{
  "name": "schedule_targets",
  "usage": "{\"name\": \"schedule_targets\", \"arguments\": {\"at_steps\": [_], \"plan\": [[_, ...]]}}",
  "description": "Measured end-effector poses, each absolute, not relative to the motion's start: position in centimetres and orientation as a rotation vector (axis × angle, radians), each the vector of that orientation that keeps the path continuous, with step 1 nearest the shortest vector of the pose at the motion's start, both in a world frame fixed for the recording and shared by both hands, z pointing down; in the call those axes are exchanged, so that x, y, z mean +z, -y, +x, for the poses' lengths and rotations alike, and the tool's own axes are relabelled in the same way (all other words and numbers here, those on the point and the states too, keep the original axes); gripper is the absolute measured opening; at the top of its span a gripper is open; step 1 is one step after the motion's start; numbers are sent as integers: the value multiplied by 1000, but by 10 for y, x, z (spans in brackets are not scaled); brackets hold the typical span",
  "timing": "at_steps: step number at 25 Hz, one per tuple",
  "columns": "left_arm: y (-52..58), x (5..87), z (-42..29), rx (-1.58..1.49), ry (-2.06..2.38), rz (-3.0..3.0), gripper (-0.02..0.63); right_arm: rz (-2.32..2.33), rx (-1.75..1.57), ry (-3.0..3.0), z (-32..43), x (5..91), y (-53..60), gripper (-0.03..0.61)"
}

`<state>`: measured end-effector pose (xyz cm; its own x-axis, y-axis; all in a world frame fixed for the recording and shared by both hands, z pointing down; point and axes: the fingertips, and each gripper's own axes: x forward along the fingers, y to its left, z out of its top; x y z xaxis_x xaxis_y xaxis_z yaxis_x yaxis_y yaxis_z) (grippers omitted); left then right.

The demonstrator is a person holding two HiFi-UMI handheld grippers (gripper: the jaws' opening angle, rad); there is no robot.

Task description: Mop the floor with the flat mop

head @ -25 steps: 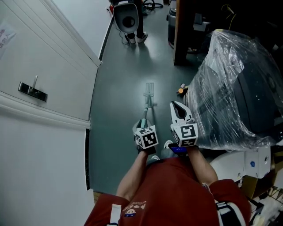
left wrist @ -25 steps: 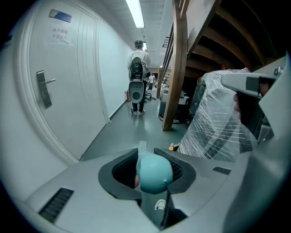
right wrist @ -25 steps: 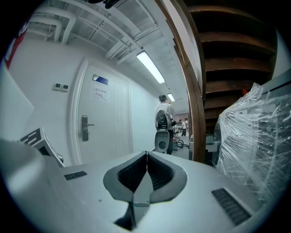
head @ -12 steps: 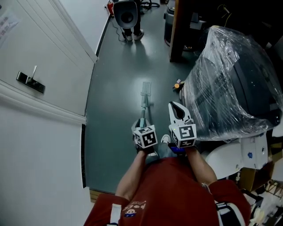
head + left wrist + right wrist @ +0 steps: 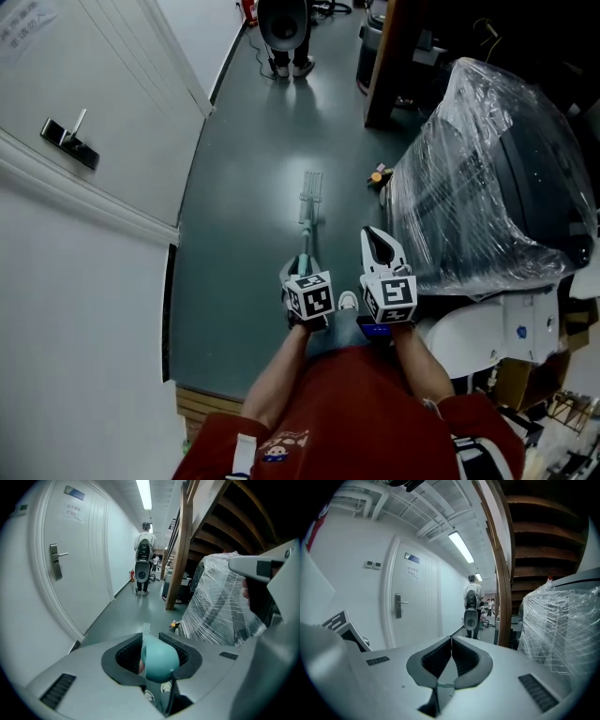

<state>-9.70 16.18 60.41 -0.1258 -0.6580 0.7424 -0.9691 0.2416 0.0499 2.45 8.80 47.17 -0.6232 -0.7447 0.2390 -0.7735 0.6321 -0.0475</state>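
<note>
Head view: left tool (image 5: 302, 272) around mop handle (image 5: 307, 234), right tool (image 5: 376, 239) closed alongside.

Dim cool head view, ceiling strip light (image 5: 146, 494) overhead (glare on floor (image 5: 253, 187)), fisheye-warped gripper views.

Storage corridor, plastic-wrapped equipment (image 5: 497, 178), door (image 5: 103, 84)
</note>
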Motion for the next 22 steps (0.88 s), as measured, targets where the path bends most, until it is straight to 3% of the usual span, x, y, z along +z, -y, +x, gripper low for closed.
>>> {"name": "schedule_targets", "arguments": {"at_steps": [22], "plan": [[-258, 602, 17, 606, 1934, 1409, 122, 1214, 266, 2680, 161, 488, -171, 18]]}}
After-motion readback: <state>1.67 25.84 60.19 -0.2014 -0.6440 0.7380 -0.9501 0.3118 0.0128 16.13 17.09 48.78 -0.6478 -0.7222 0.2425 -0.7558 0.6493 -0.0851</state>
